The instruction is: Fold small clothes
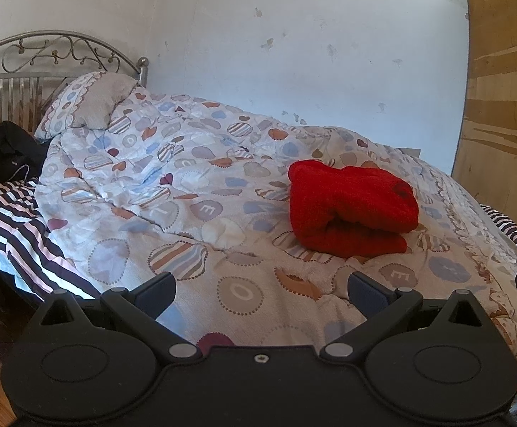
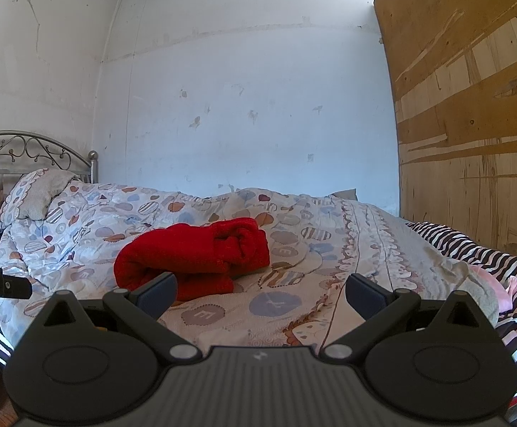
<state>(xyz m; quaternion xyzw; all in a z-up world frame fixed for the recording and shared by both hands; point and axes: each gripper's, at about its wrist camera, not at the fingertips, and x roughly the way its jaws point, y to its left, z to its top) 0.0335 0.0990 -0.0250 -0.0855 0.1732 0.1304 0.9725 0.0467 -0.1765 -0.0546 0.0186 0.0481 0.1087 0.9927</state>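
The red knitted garment [image 1: 353, 206] lay folded in a thick bundle on the patterned quilt [image 1: 173, 192], toward the foot end and well apart from the pillow [image 1: 91, 101]. The left gripper [image 1: 262, 291] and right gripper [image 2: 261, 293] hovered near the garment, each spread wide and holding nothing. The bundle looked loosely stacked, its top layer bulging; a sideways nudge on the soft, uneven quilt would probably spring it open.

left wrist: faces bed from left | right wrist: from right | shared: red garment [image 1: 353, 208]
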